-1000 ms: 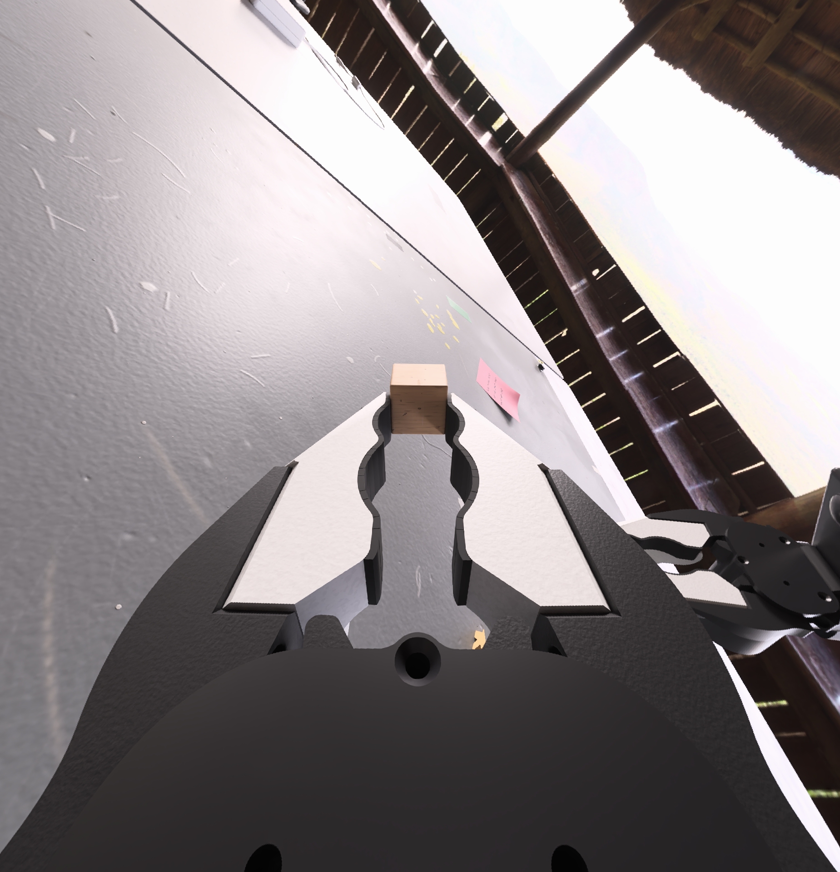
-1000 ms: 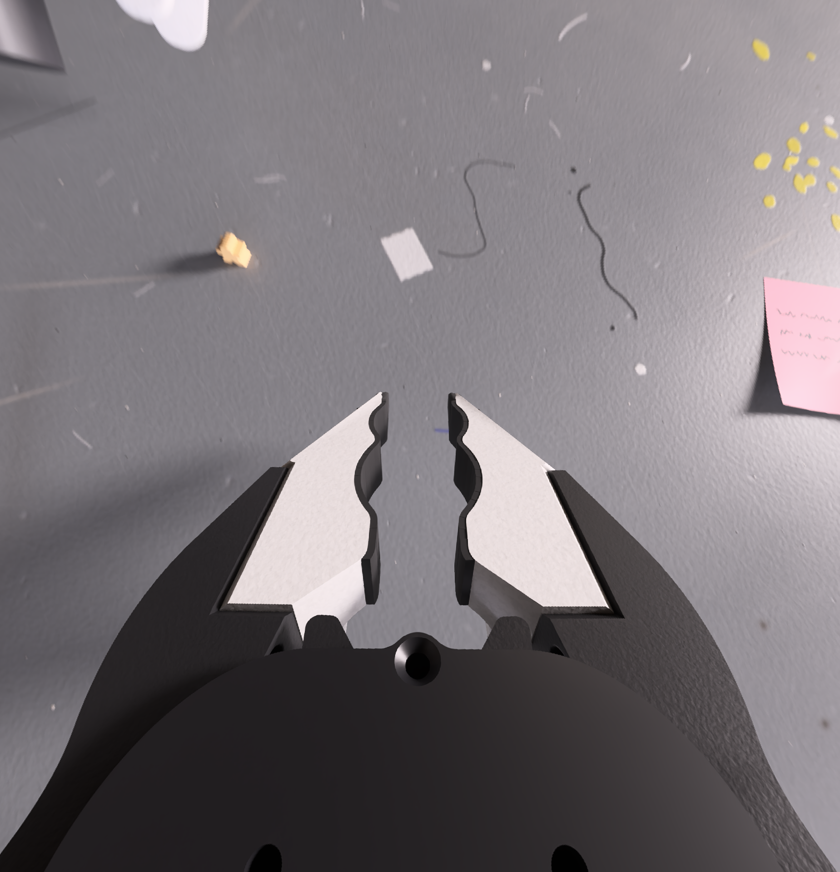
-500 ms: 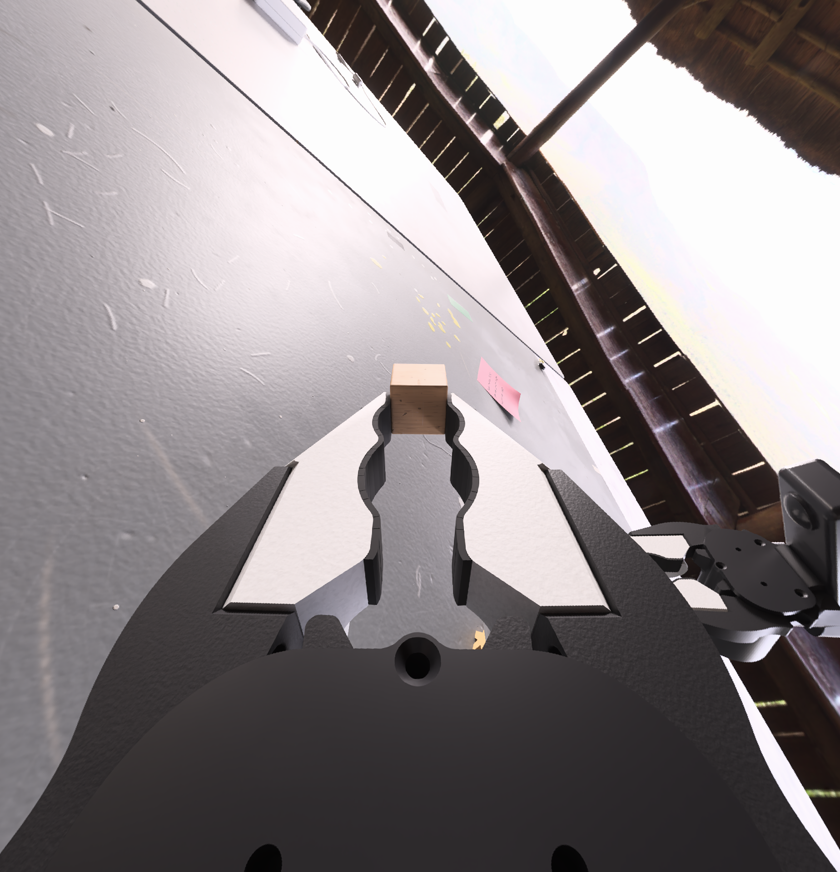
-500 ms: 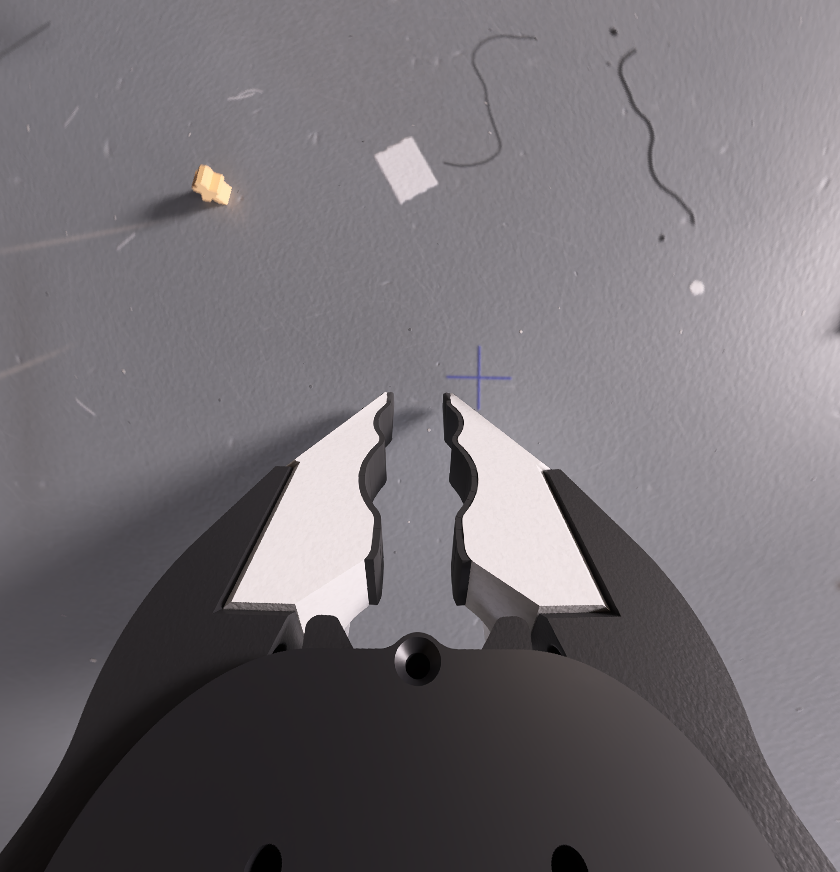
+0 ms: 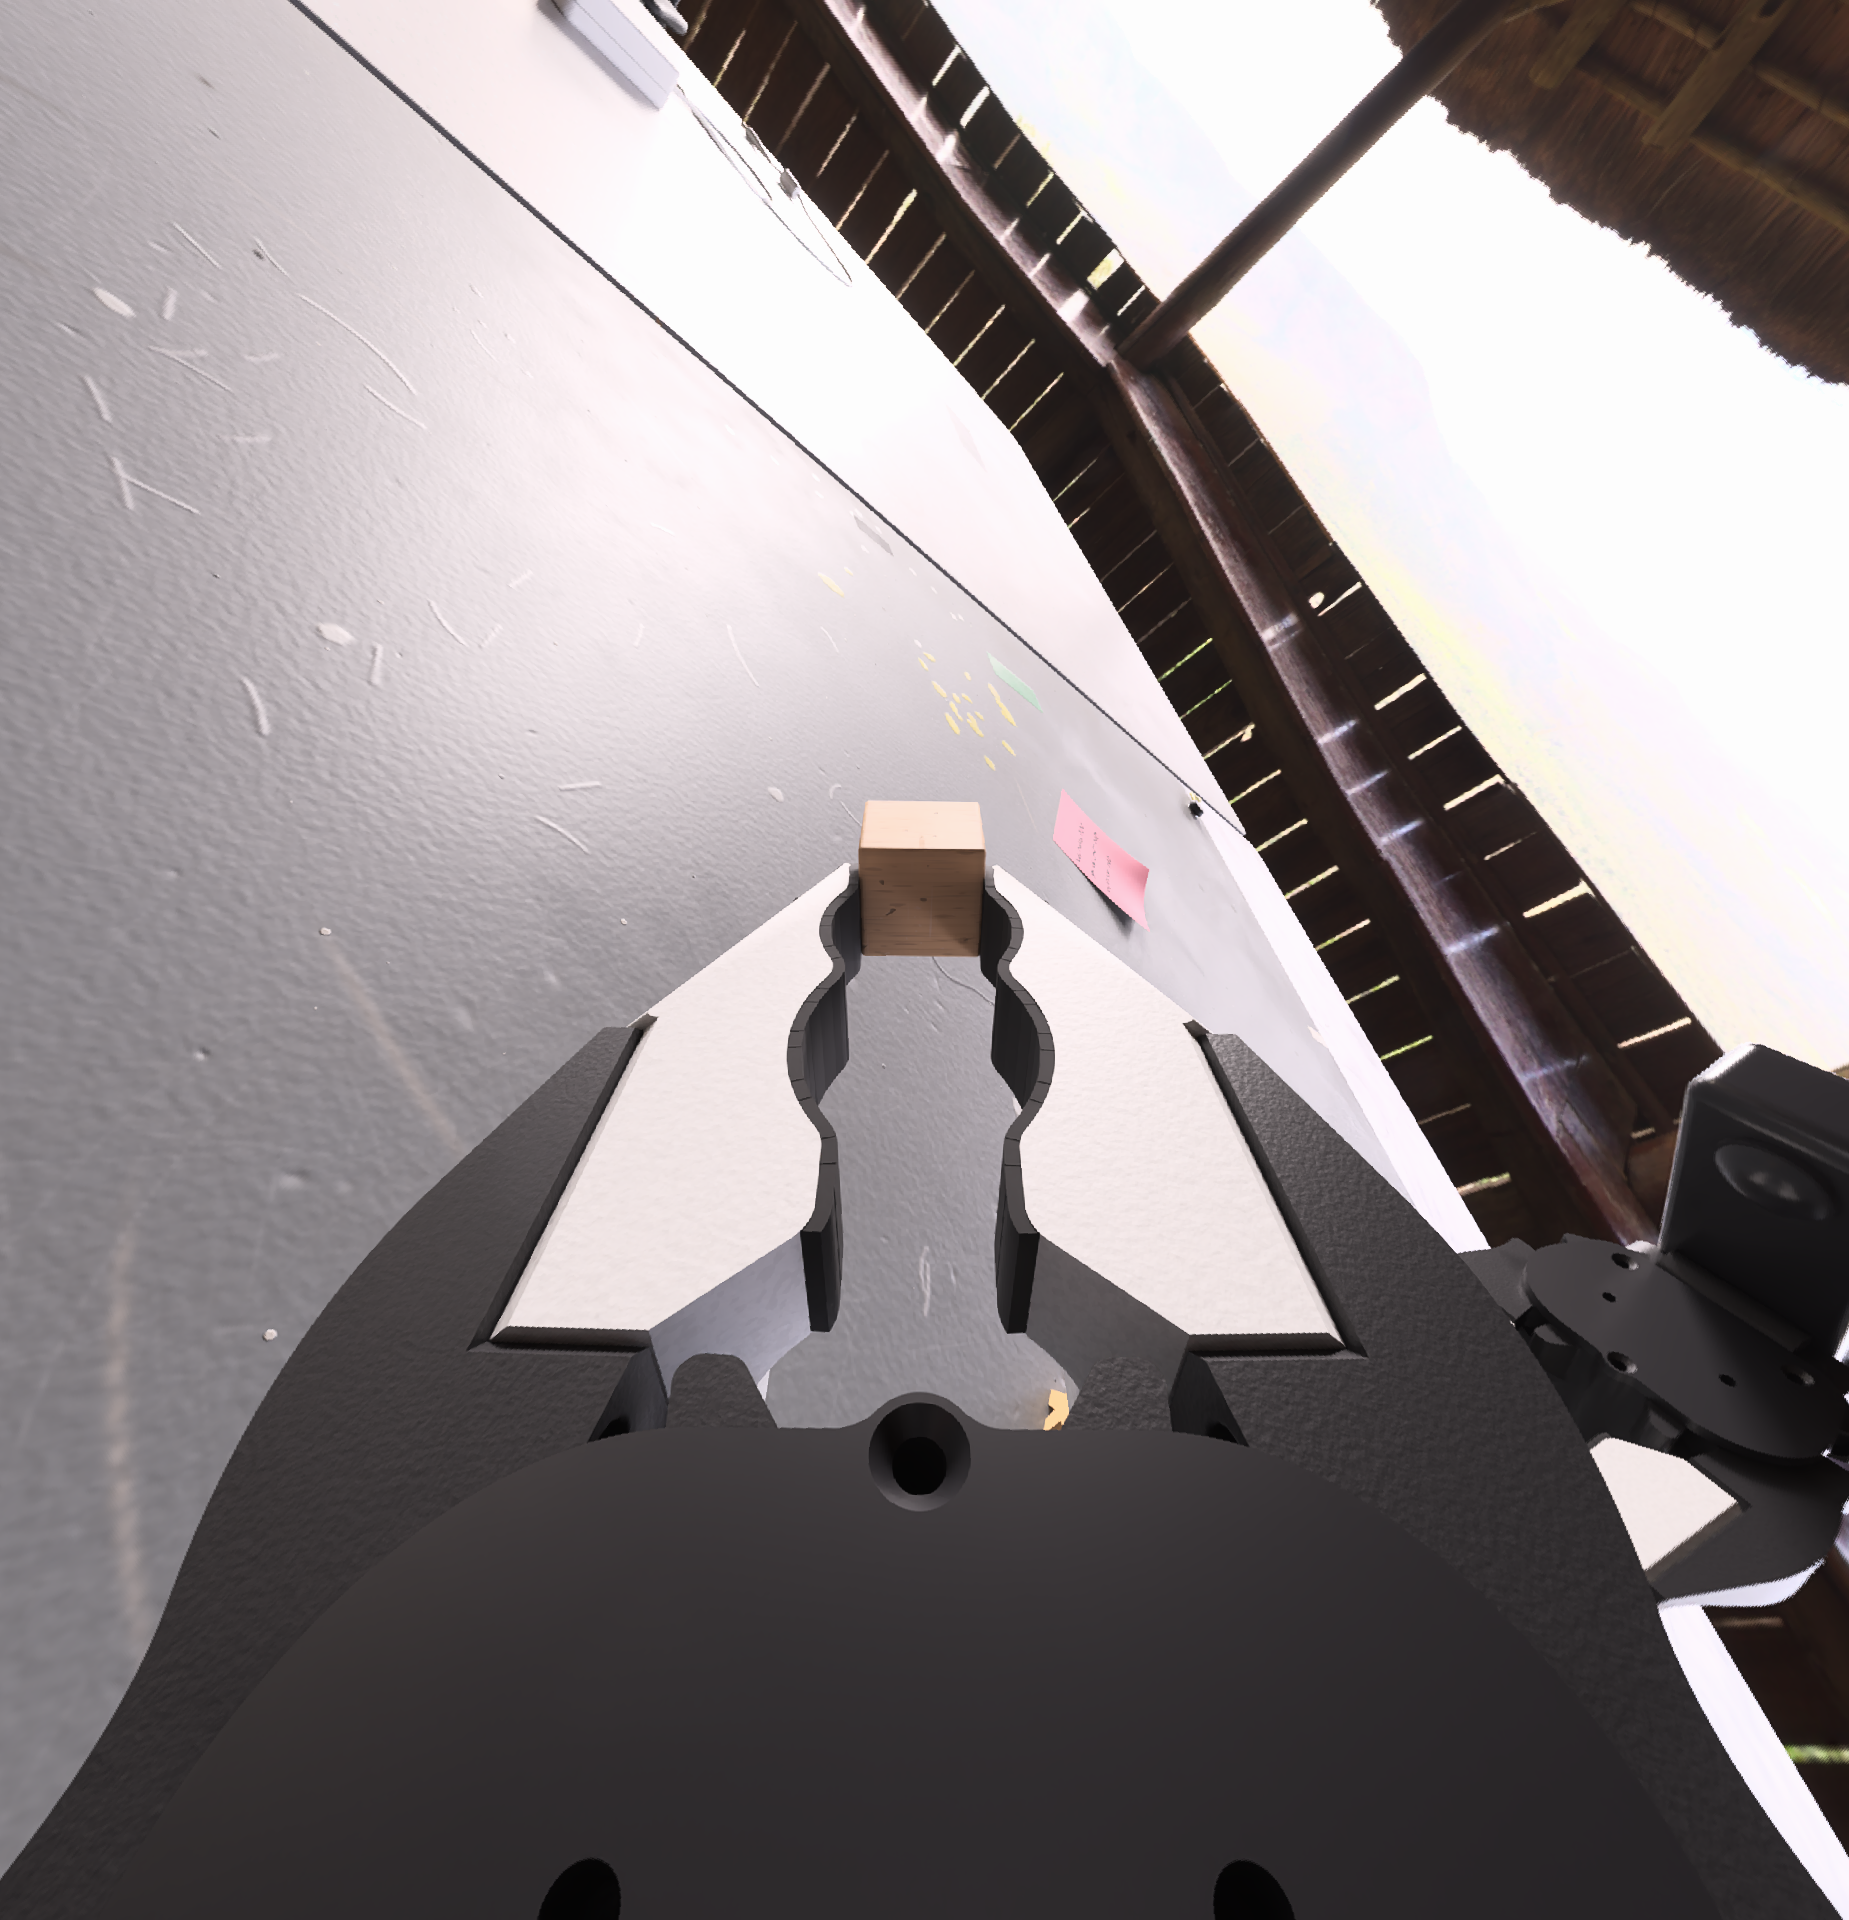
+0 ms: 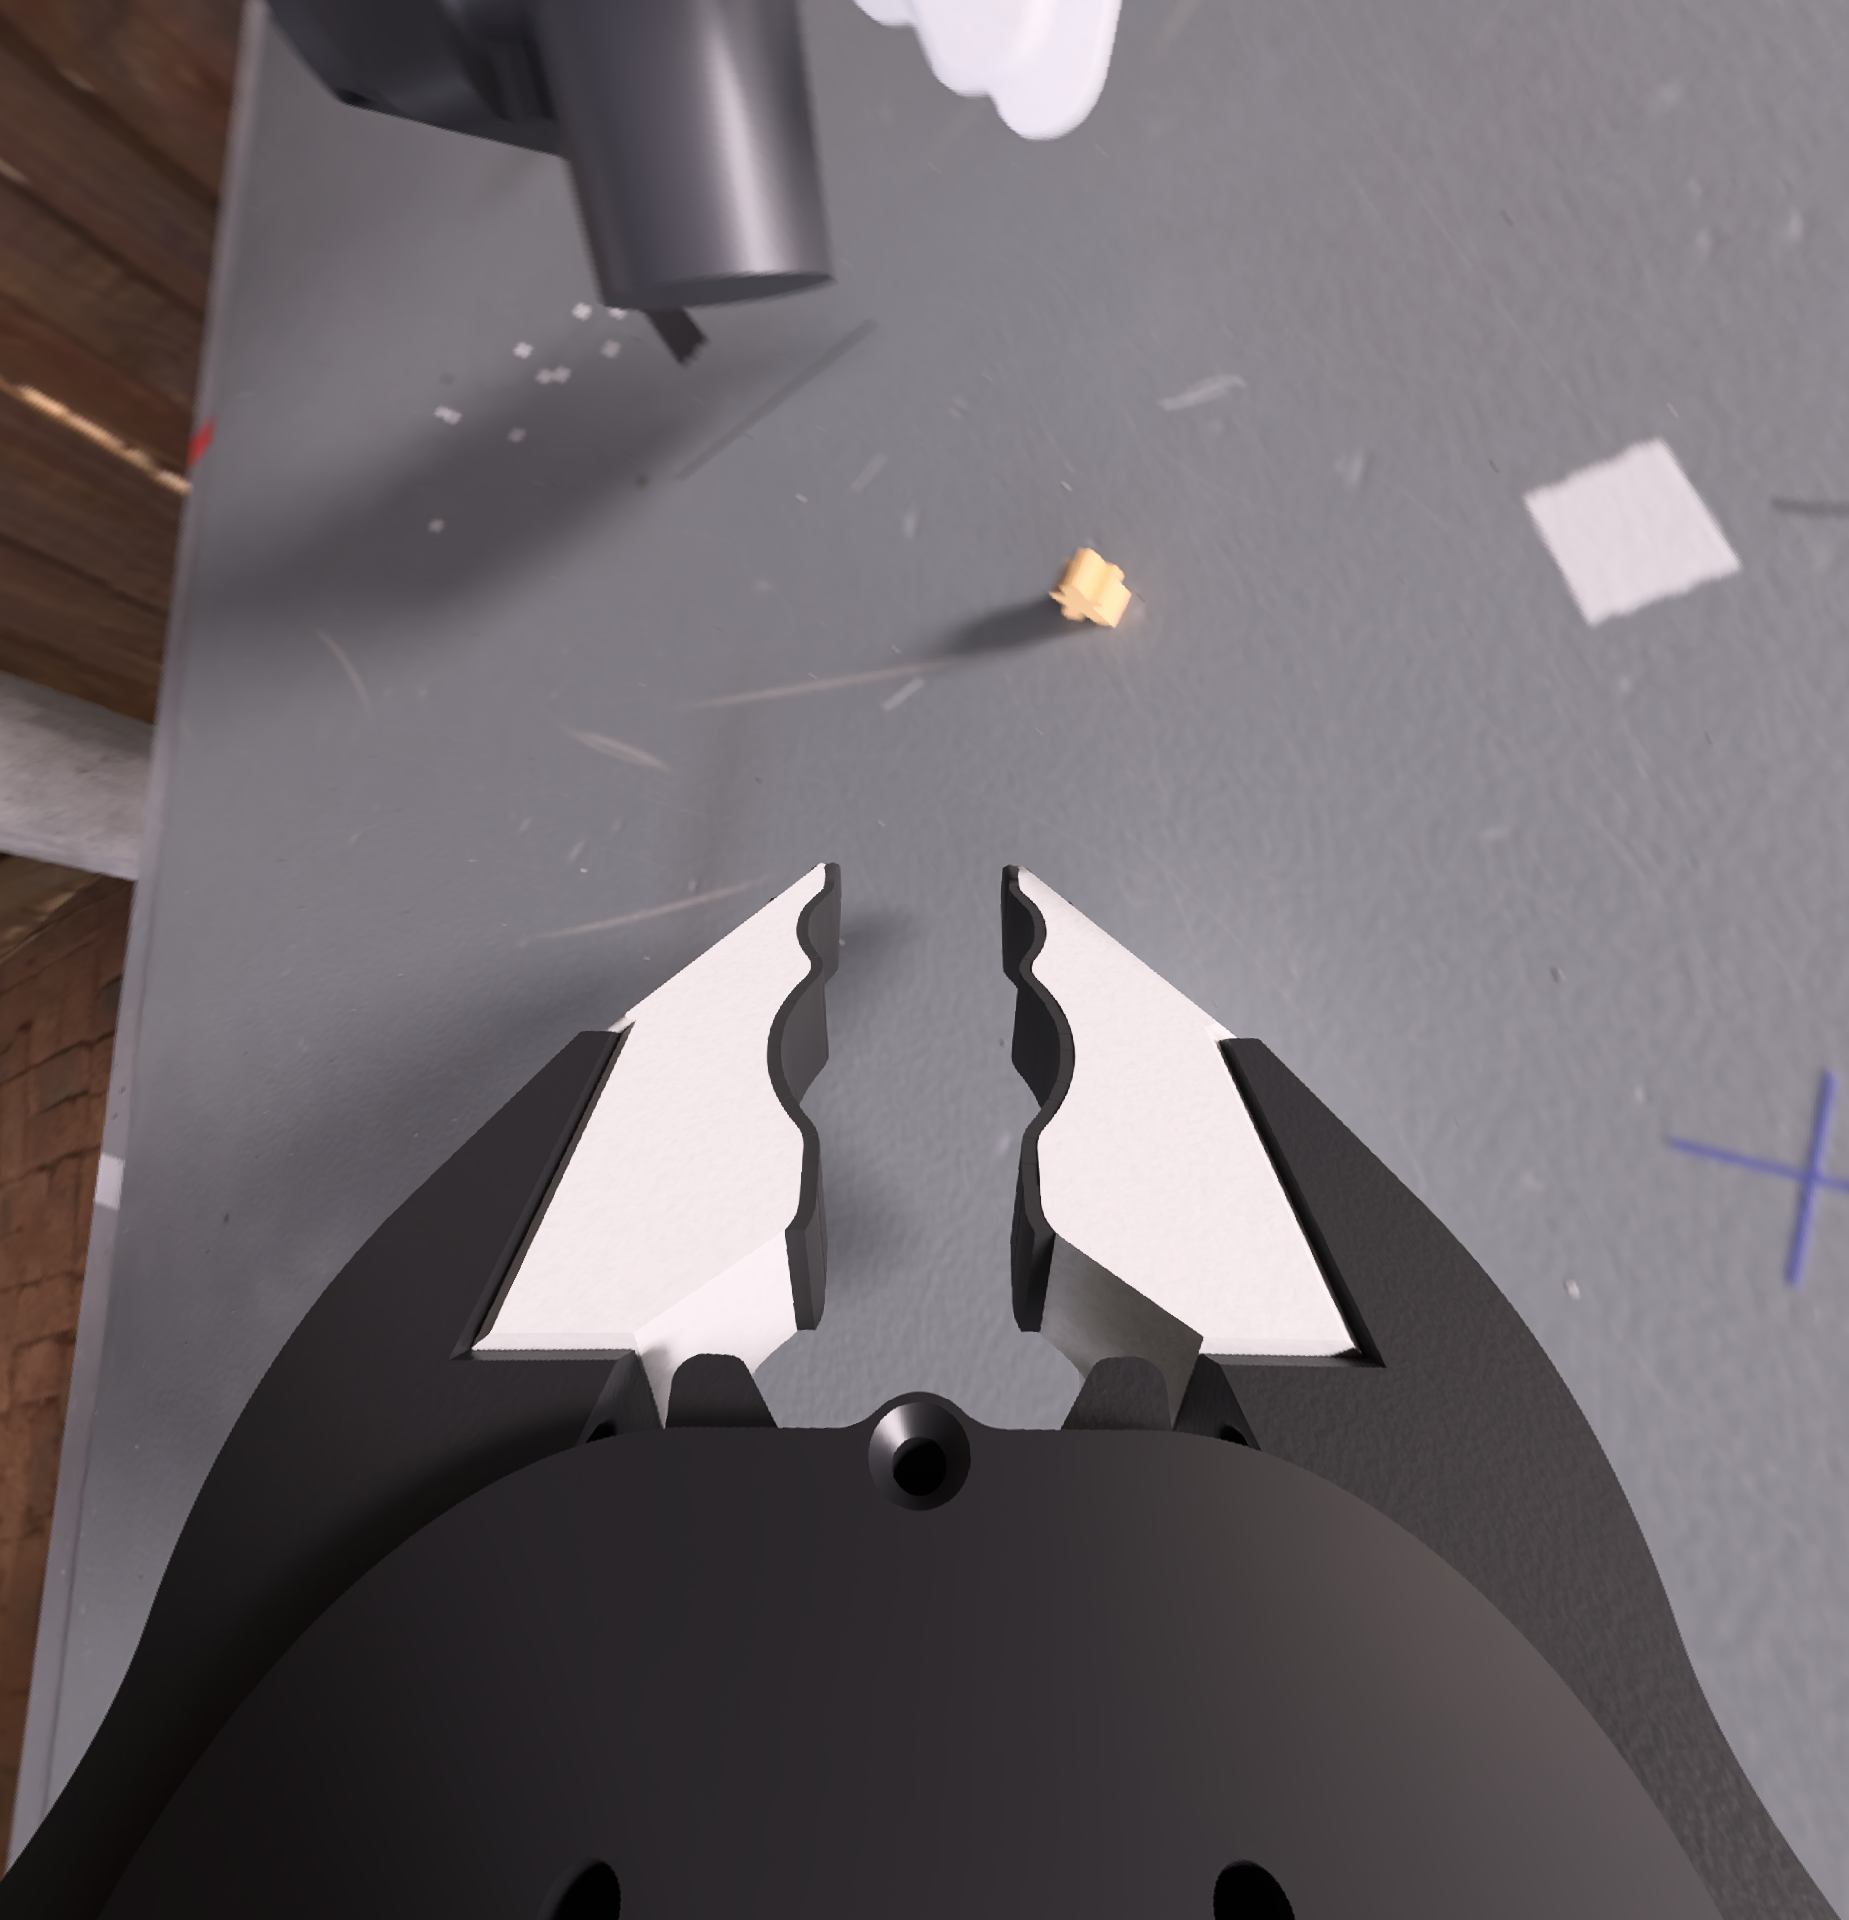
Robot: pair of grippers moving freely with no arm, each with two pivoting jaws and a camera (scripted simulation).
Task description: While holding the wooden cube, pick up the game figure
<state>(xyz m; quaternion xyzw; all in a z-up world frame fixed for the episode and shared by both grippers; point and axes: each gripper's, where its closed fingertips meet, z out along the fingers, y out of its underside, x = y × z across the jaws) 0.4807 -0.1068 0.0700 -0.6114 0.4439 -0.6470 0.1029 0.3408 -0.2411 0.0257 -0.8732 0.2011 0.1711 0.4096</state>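
My left gripper (image 5: 920, 883) is shut on a small wooden cube (image 5: 920, 878), held at the fingertips above the grey table (image 5: 276, 727). A sliver of the small tan game figure (image 5: 1055, 1410) shows low between the fingers' bases. In the right wrist view the game figure (image 6: 1091, 590) lies on the table, ahead and slightly right of my right gripper (image 6: 920, 883), which is open and empty, well short of it. The right gripper also shows in the left wrist view (image 5: 1668, 1351) at the right edge.
A pink sticky note (image 5: 1100, 857) and yellow specks (image 5: 967, 707) lie beyond the cube. In the right wrist view a dark grey cylinder (image 6: 702, 177) hangs at top left, a white patch (image 6: 1632, 530) and a blue cross (image 6: 1808, 1179) mark the table, whose left edge (image 6: 187, 623) is near.
The right gripper has swung left and opened a little wider; the figure now lies ahead, slightly right, instead of far left. The left gripper has kept still with the cube.
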